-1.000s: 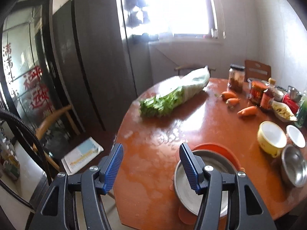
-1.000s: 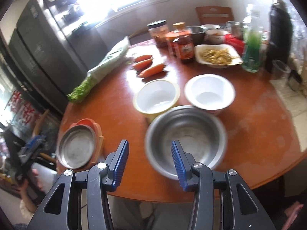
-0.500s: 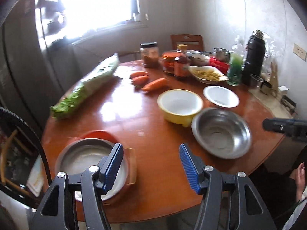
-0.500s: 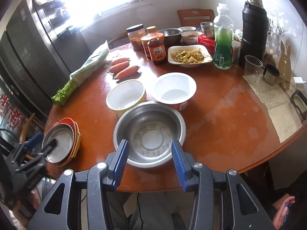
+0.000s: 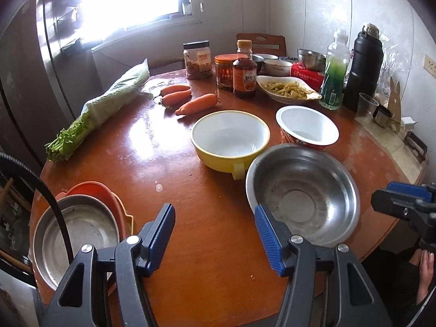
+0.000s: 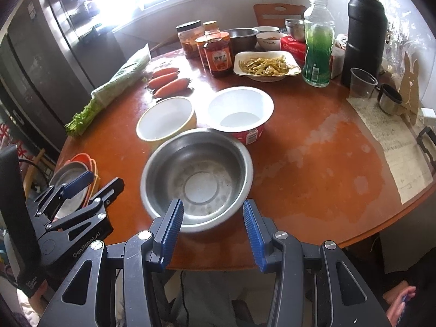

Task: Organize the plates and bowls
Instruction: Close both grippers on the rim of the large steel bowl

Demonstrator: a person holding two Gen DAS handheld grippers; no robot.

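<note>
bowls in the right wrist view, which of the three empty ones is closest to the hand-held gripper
The steel bowl: it sits right in front of the right hand-held gripper. The yellow bowl and the white bowl with red sides stand behind it, side by side.

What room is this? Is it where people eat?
Most likely a home kitchen or dining corner. A round wooden table holds empty bowls, carrots and a dish of cooked food, with sauce jars behind and what looks like a tall fridge beside the window.
</note>
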